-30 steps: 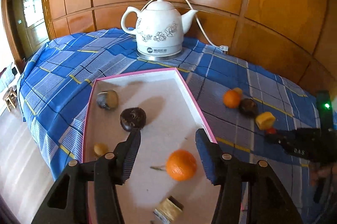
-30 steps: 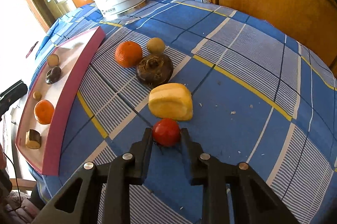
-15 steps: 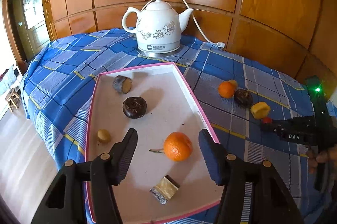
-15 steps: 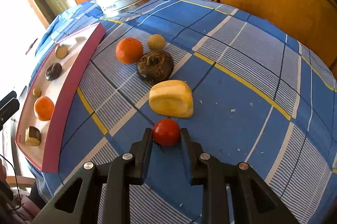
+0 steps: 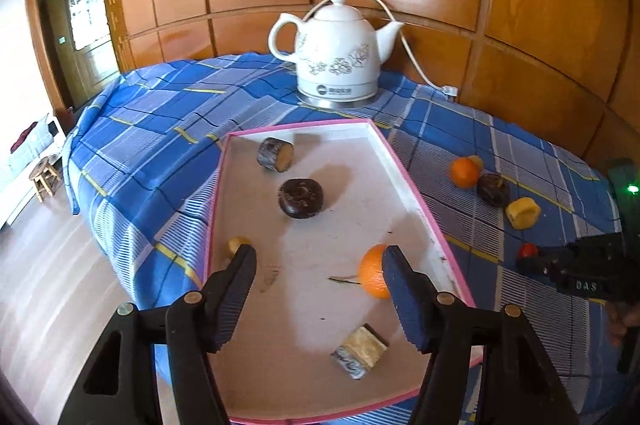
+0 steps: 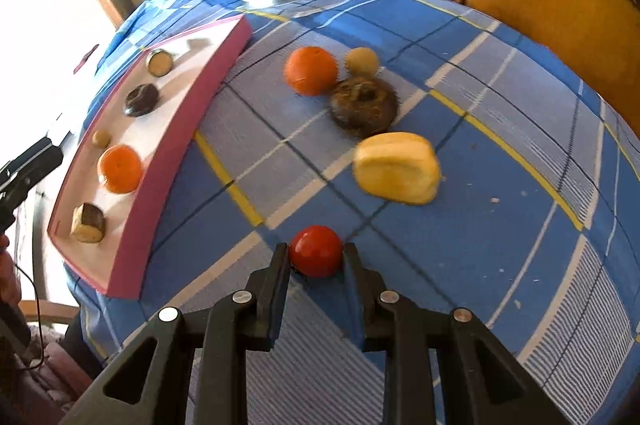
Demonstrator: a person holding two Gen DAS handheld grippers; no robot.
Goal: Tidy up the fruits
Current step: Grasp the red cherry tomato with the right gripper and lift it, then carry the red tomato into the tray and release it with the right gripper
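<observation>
Right tool (image 6: pixel 316 257) clamped the red fruit (image 6: pixel 316 251); left tool (image 5: pixel 316 277), opening, held nothing above the tray (image 5: pixel 424 201). Five pieces were in, four beyond waited.

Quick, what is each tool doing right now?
Left tool: opening, nothing held; the orange lies loose in the tray.
Right tool: closed on the red fruit.
</observation>
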